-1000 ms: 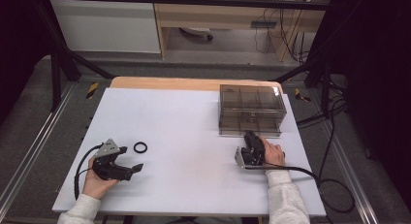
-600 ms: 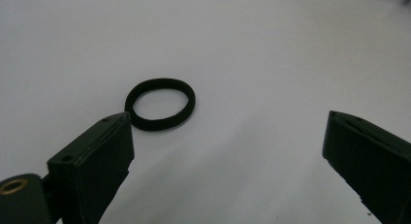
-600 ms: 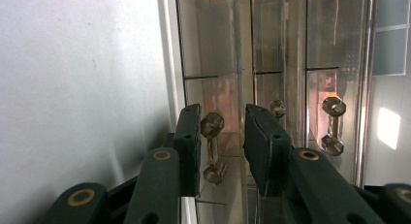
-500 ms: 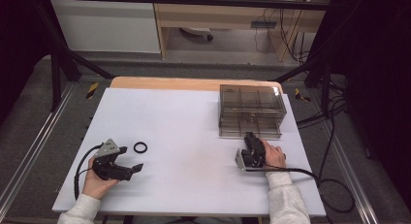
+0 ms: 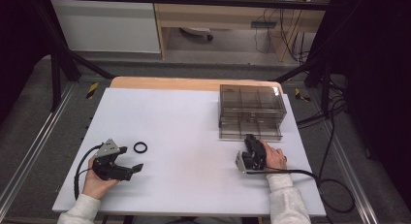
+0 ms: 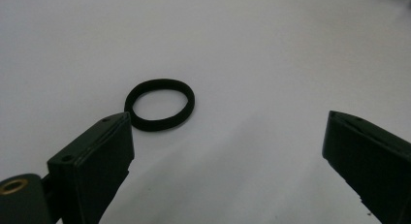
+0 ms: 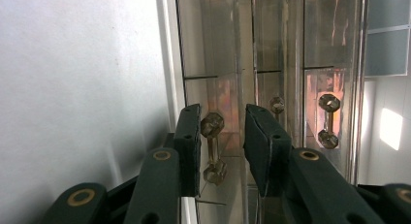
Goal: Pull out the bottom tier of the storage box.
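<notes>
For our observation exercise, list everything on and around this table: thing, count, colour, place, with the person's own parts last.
Table: one, white top, centre of the high view.
Hair band: one, black, flat on the table just ahead of the left gripper.
Drawer box: one, smoky clear plastic, far right of the table.
Drawer handle: one, clear, between the right gripper's jaws, which stand apart from it.
Left gripper: one, black, near left, jaws wide open.
Right gripper: one, black, at the box front.
Sleeves: two, light grey, bottom edge.
</notes>
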### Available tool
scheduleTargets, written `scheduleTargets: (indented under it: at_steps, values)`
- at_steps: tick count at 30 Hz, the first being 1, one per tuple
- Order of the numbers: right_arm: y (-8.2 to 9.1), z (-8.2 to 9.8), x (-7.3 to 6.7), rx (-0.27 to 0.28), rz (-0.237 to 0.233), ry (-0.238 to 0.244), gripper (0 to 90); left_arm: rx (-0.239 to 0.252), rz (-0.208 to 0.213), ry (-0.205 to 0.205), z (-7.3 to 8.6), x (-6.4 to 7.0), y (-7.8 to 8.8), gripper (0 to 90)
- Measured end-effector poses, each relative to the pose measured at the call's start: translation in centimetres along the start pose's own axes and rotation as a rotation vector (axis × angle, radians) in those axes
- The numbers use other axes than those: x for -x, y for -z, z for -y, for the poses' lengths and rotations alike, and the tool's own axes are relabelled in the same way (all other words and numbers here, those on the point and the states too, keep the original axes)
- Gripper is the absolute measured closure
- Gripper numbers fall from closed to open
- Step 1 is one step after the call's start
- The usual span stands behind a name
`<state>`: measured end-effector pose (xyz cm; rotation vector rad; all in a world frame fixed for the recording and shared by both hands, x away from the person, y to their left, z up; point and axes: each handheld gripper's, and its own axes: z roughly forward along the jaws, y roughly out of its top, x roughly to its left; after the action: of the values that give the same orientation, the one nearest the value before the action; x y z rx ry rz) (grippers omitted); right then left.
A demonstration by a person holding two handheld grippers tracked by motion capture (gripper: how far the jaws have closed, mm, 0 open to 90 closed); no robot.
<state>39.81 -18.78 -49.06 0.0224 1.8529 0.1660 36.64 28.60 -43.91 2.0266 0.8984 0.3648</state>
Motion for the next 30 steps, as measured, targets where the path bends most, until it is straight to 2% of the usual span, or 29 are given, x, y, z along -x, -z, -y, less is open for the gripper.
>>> scheduleTargets:
  at_steps: [8,13,15,30]
  values:
    - [0.4,-0.1,-0.1,0.003,-0.001,-0.008,68.6,-0.001,0.001,-0.001,0.0,0.0,0.0,4.4]
    - [0.6,-0.1,0.0,0.008,-0.006,0.01,68.6,0.0,0.001,-0.002,0.0,0.0,0.0,4.4]
    - [0.8,-0.2,-0.1,0.004,-0.005,-0.002,68.6,0.0,0.002,-0.002,0.0,0.0,0.0,4.4]
    - [1.1,-0.1,-0.2,0.007,-0.013,-0.004,68.2,0.002,0.002,-0.002,0.0,0.0,0.0,4.4]
